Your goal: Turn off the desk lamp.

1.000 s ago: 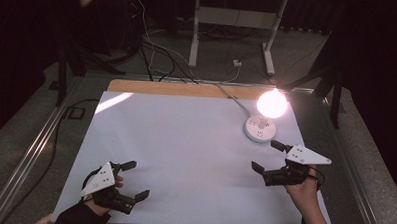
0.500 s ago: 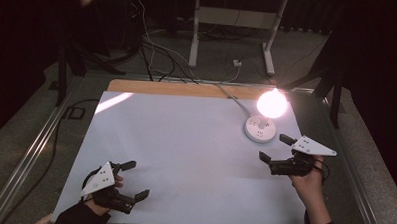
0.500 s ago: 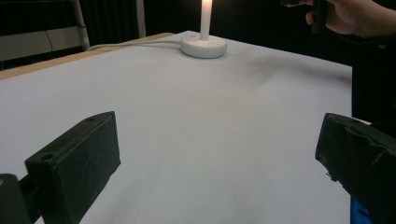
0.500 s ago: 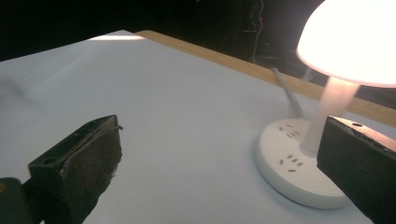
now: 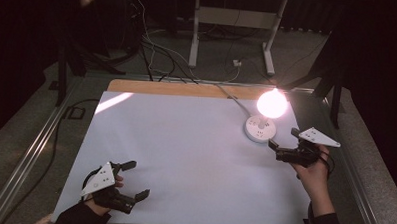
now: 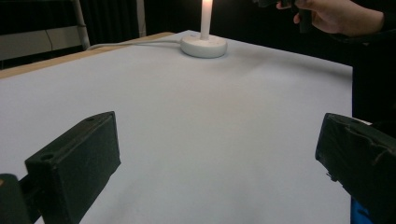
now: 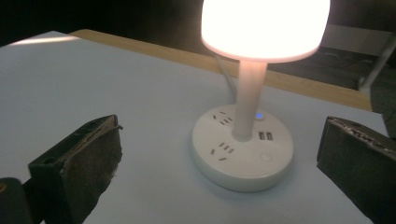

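Observation:
A lit lamp with a glowing round shade (image 5: 272, 103) stands on a white round base (image 5: 259, 129) with sockets, at the table's right rear; the base (image 7: 243, 151) and shade (image 7: 264, 25) show close up in the right gripper view, with a small blue light on. My right gripper (image 5: 282, 141) is open, held just right of the base and pointing at it, nothing between its jaws. My left gripper (image 5: 135, 180) rests open near the front left of the white table top (image 5: 185, 151), holding nothing. The base (image 6: 203, 45) lies far ahead in the left gripper view.
A white cable (image 5: 232, 99) runs from the lamp base off the table's back edge. A wooden strip (image 5: 177, 88) borders the far edge. Metal rails run along both sides. Table legs (image 5: 194, 27) and floor cables (image 5: 154, 45) lie beyond.
My right gripper has moved forward and up toward the lamp base. The left gripper has stayed in place.

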The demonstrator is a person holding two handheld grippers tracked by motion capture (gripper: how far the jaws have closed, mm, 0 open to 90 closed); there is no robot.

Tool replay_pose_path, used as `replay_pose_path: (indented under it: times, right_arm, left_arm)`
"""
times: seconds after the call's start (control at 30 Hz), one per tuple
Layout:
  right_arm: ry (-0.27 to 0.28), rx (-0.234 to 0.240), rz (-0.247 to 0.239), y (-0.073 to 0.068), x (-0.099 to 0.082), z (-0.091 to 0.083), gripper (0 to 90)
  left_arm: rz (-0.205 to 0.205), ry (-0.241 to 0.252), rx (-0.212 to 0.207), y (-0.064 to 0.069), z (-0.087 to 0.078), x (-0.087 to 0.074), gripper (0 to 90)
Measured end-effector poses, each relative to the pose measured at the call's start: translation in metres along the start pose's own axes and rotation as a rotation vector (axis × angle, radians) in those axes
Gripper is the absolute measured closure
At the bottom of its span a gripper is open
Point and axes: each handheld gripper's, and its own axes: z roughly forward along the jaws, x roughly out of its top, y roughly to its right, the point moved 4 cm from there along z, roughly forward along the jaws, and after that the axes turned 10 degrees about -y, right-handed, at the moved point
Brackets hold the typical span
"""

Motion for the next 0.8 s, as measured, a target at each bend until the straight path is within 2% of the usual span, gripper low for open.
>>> replay_pose_path:
  times: [0.17,0.2,0.23,0.3,0.37,0.57,0.6,0.7,0.73,0.8]
  right_arm:
    - [0.005,-0.030,0.016,0.007,0.000,0.005,0.0]
    - [0.001,-0.039,0.030,0.010,-0.001,0.008,3.9]
    - [0.001,-0.039,0.030,0.010,-0.001,0.008,3.9]
    - [0.012,-0.065,0.052,0.014,0.001,0.012,8.8]
    - [0.018,-0.070,0.077,0.016,0.002,0.014,14.6]
    - [0.000,-0.100,0.115,0.021,0.006,0.023,24.4]
    - [-0.008,-0.111,0.128,0.022,0.006,0.028,32.6]
    - [-0.017,-0.127,0.130,0.024,0.005,0.032,35.8]
    - [-0.034,-0.148,0.137,0.026,0.004,0.036,44.5]
    - [-0.040,-0.152,0.138,0.027,0.004,0.038,47.2]
  left_arm:
    - [-0.003,0.003,0.000,0.000,0.000,0.000,0.6]
    - [-0.002,0.001,0.000,0.000,0.000,0.000,0.6]
    - [-0.002,0.000,0.000,0.000,0.000,0.000,0.6]
    - [0.000,0.002,0.000,0.000,0.000,0.000,0.6]
    - [-0.002,0.003,0.003,0.000,0.000,0.000,0.6]
    - [-0.006,0.005,0.005,-0.001,-0.001,0.000,0.6]
    - [-0.004,0.004,0.005,-0.001,-0.001,0.000,0.6]
    - [-0.003,0.004,0.003,-0.001,-0.001,0.000,0.6]
    - [-0.004,0.003,0.004,-0.001,-0.001,0.000,0.6]
    - [-0.004,0.003,0.004,-0.001,-0.001,0.000,0.6]
